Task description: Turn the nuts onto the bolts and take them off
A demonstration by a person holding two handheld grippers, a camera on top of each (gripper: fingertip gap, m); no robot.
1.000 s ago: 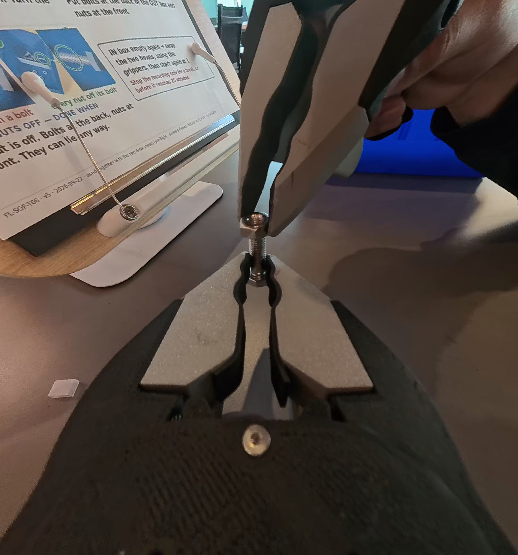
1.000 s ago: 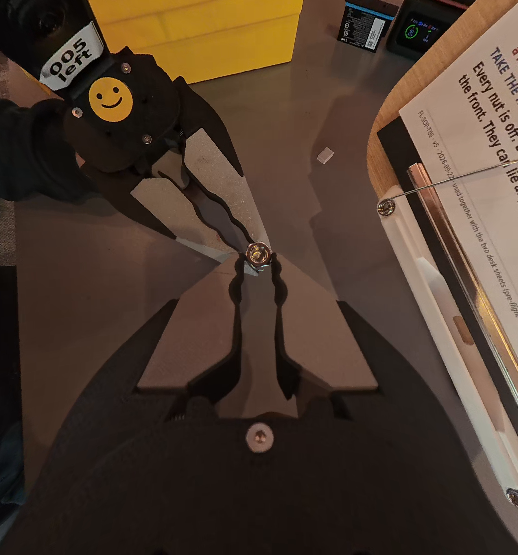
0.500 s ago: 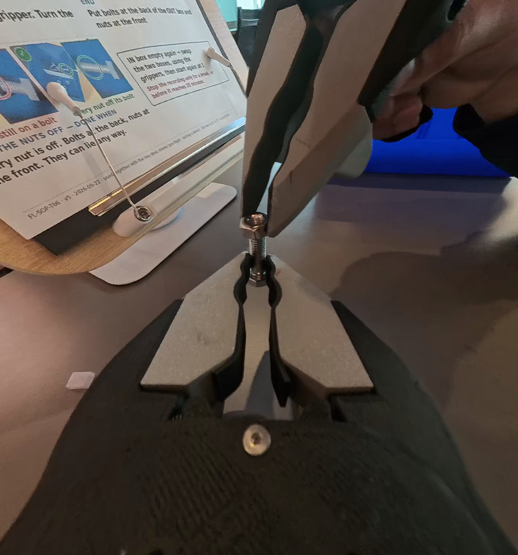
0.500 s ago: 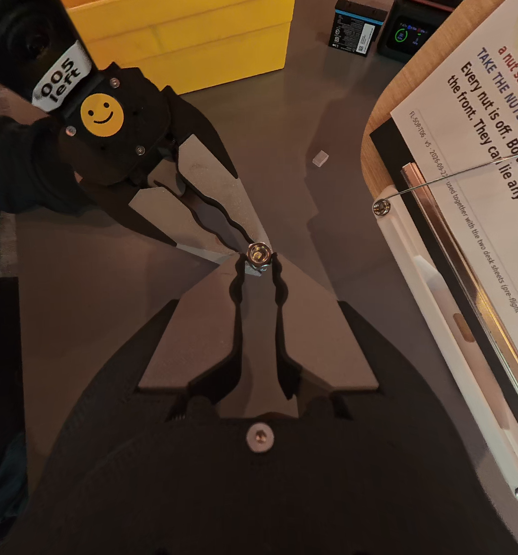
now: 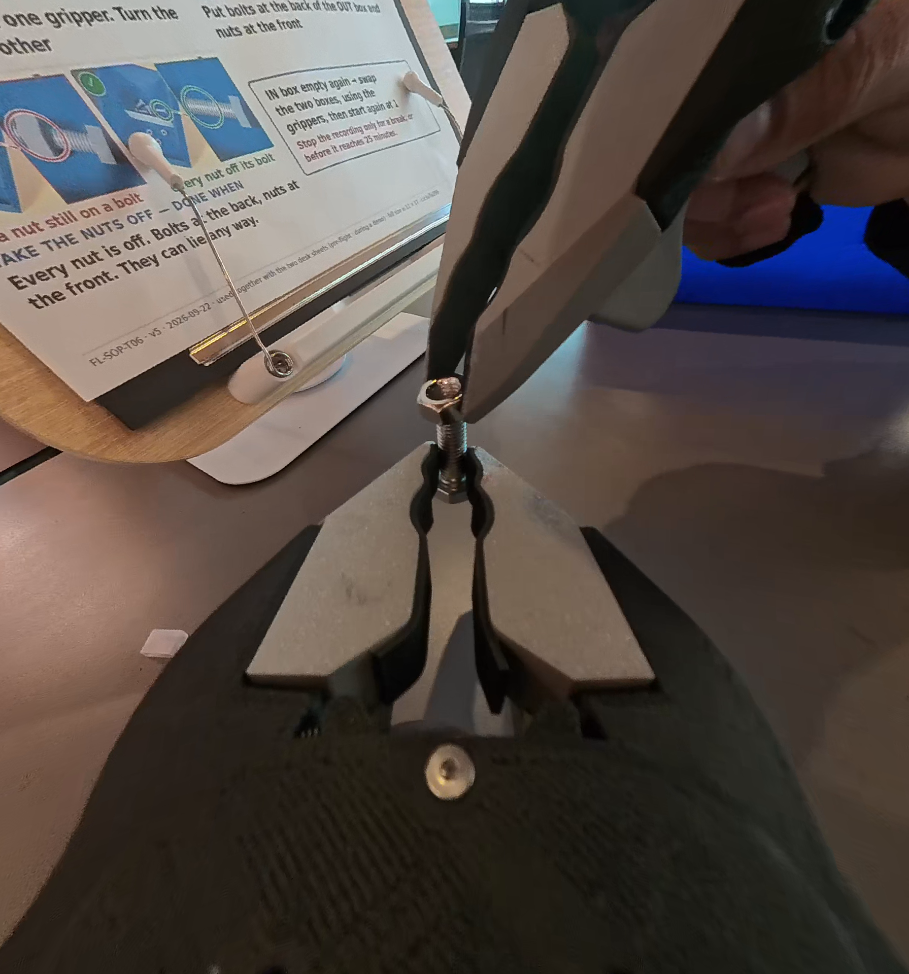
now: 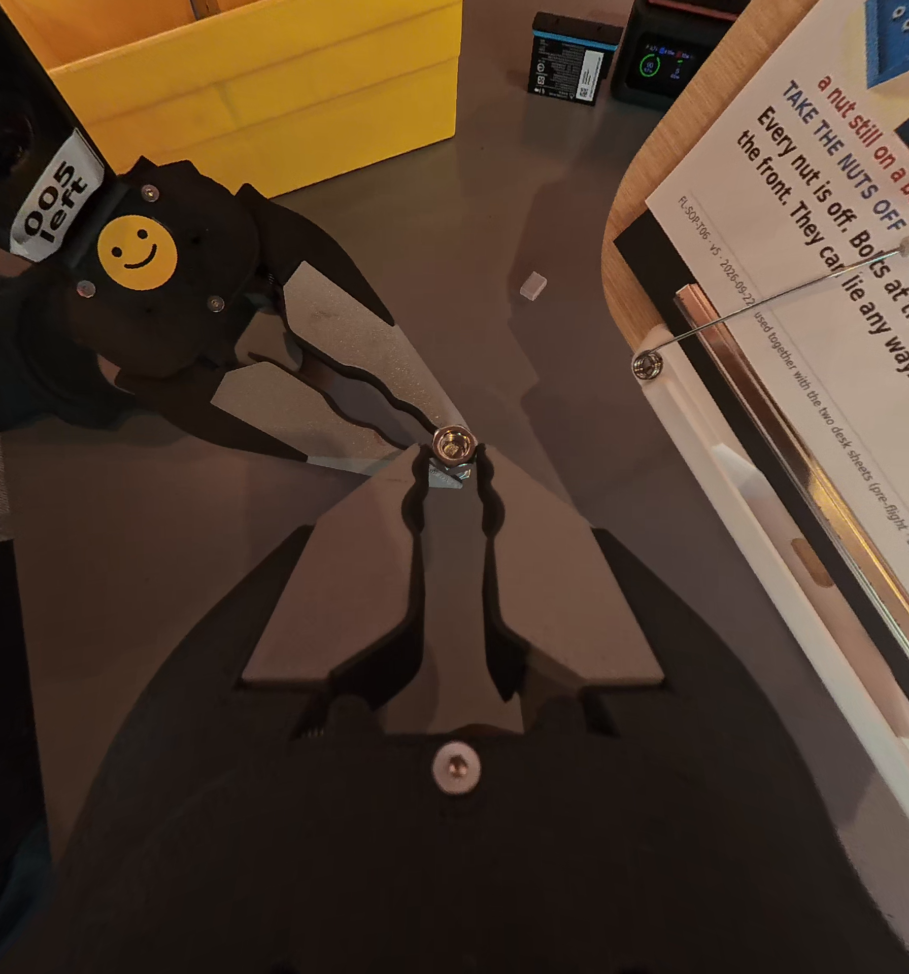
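A steel bolt (image 5: 449, 437) stands upright above the grey table. My left gripper (image 5: 452, 464) is shut on its lower end, just above the head. A hex nut (image 5: 436, 401) sits at the very top of the thread. My right gripper (image 5: 453, 391) comes down from above, and its tips are shut on the nut. In the right wrist view I look down onto the nut (image 6: 453, 441) between my right gripper's tips (image 6: 452, 457). The left gripper (image 6: 424, 441), with a yellow smiley sticker, reaches in from the upper left.
A wooden document stand with an instruction sheet (image 5: 178, 221) stands at the left, and at the right edge of the right wrist view (image 6: 810, 327). A yellow box (image 6: 262, 95), black devices (image 6: 568, 63), a blue box (image 5: 810, 274) and a small white piece (image 6: 534, 286) are around. Left and right tips are no more than a few centimetres apart.
Both grippers have turned and shifted a little together, so the stand has slid across the views. The grips on the bolt and the nut are unchanged.
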